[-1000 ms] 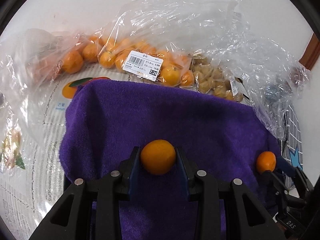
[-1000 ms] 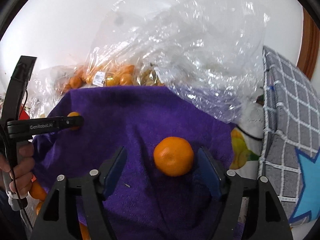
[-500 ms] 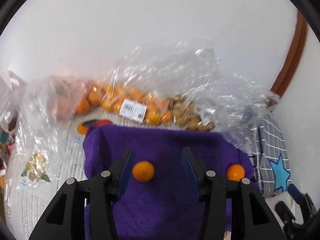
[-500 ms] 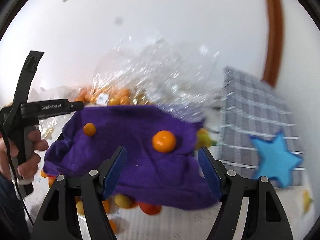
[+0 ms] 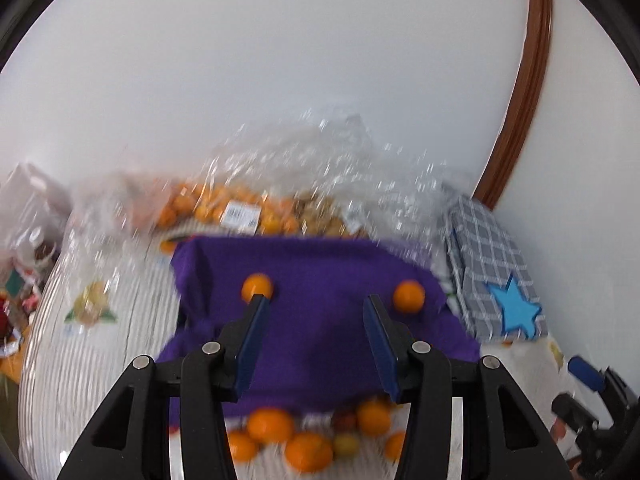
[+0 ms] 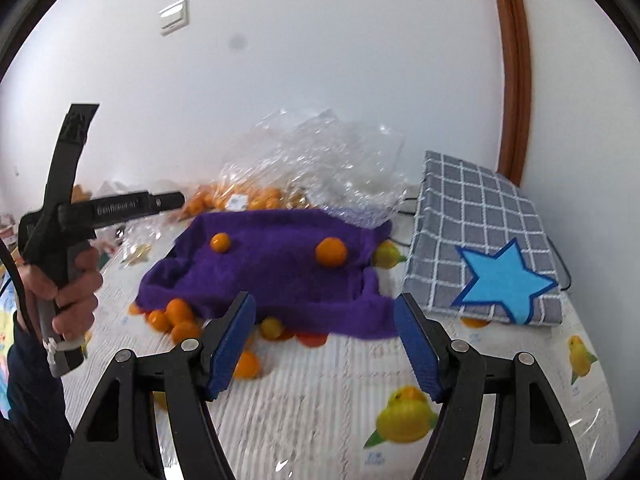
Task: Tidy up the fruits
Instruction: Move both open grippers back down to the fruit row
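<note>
A purple towel point(image 5: 320, 312) point(image 6: 280, 276) covers a raised box on the table. Two oranges rest on it: a small one at the left point(image 5: 257, 286) point(image 6: 220, 242) and a larger one at the right point(image 5: 408, 296) point(image 6: 331, 252). Several loose oranges point(image 5: 308, 436) point(image 6: 176, 316) lie at the towel's near edge. My left gripper point(image 5: 314, 336) is open and empty, held back above the towel's near side. My right gripper point(image 6: 326, 344) is open and empty, well back from the towel. The left gripper also shows in the right wrist view point(image 6: 176, 200), held by a hand.
Clear plastic bags of oranges point(image 5: 224, 208) point(image 6: 256, 196) and brownish fruit point(image 5: 324, 220) lie behind the towel against the white wall. A grey checked cloth with a blue star point(image 5: 496, 280) point(image 6: 488, 248) lies to the right. The tablecloth point(image 6: 340, 400) has fruit prints.
Both grippers opened, let go of their oranges on the towel, and pulled back and up. The loose oranges at the towel's near edge have come into view.
</note>
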Demonstrator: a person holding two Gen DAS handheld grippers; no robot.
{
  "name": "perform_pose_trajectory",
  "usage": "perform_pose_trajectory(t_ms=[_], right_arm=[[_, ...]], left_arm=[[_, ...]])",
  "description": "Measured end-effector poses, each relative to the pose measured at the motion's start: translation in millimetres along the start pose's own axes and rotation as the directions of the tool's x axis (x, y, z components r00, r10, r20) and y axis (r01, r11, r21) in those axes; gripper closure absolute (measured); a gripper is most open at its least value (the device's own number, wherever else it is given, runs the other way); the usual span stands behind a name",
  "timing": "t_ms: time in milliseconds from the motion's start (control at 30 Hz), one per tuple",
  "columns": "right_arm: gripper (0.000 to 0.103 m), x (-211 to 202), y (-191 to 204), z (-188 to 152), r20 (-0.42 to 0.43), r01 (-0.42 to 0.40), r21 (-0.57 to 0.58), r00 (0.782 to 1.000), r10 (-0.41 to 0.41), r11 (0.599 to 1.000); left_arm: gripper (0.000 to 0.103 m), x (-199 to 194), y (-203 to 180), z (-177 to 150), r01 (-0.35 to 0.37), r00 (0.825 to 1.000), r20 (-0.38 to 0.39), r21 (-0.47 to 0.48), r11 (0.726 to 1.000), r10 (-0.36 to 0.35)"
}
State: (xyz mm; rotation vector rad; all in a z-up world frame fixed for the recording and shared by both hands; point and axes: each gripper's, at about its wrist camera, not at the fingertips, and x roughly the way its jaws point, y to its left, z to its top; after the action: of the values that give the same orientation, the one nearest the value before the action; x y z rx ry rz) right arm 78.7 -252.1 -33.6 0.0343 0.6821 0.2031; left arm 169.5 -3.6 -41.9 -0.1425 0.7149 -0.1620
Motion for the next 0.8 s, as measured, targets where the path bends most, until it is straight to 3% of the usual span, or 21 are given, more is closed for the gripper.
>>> perform_pose_trajectory(t_ms=[233, 433, 800], right_arm=[[0.045, 8.8, 15.3, -34.3, -0.058, -0.052, -0.010, 0.997, 0.051, 0.999], [0.057, 42.2, 32.8, -69.9, -0.167, -0.108, 0.015, 0.980, 0.109, 0.994], [0.056, 94.6, 48.0, -75.8, -0.245, -0.156, 0.017, 0.957, 0.156, 0.988]], left_arm=[[0.055, -11.8, 33.2, -57.3, -0.039, 0.997, -0.072, -0.056, 0.998, 0.035], [0.054, -13.4, 64.8, -115.7, -0.047, 0.990, -0.139, -0.114, 0.992, 0.031], [0.054, -12.4, 89.0, -147.0, -0.095, 0.988, -0.131, -0.139, 0.986, 0.077]])
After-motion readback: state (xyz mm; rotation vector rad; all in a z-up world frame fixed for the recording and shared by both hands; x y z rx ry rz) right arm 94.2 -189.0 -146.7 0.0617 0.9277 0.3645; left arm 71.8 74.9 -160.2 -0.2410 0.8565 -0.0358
